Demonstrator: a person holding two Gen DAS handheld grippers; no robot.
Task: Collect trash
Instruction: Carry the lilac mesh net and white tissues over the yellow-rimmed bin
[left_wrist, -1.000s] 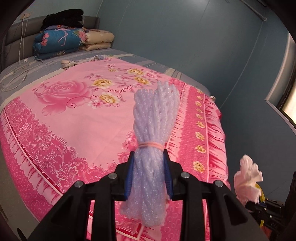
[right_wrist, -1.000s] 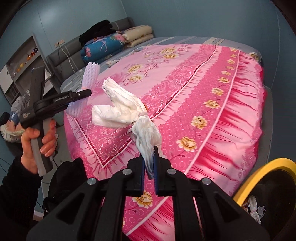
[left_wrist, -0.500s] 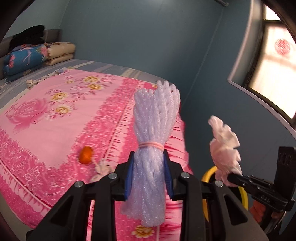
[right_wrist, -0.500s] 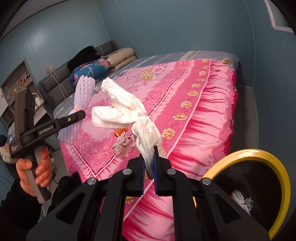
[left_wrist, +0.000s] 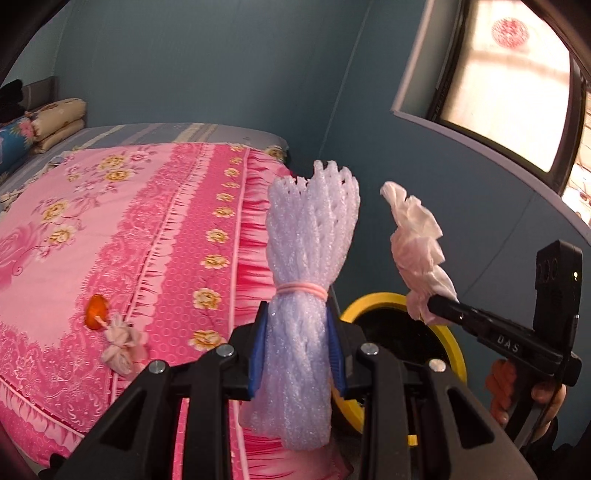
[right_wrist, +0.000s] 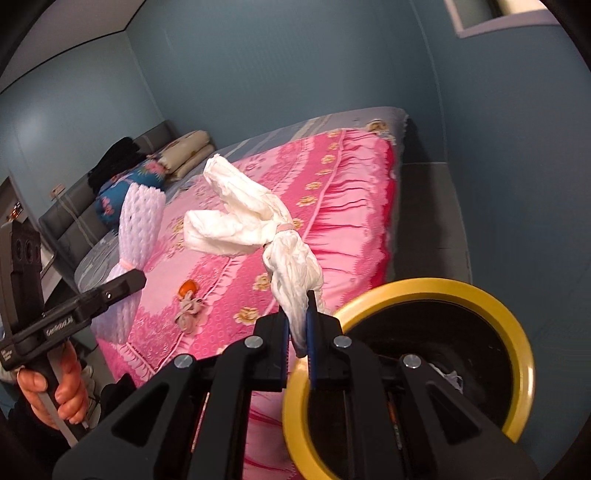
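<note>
My left gripper is shut on a white foam net bundle tied with a pink band, held upright beside the bed. My right gripper is shut on a tied white tissue bundle and holds it just left of the yellow-rimmed black trash bin. The bin's yellow rim also shows in the left wrist view, behind the foam net. On the pink bedspread lie an orange wrapper and a small tied tissue bundle; both also show in the right wrist view, wrapper and bundle.
The bed with pink floral cover fills the left. Folded blankets and pillows lie at its head. A blue wall and window stand on the right. Some white trash lies inside the bin.
Both grippers have swung right from the bed towards the bin, still holding their bundles. The bin now looms larger, close under the right gripper.
</note>
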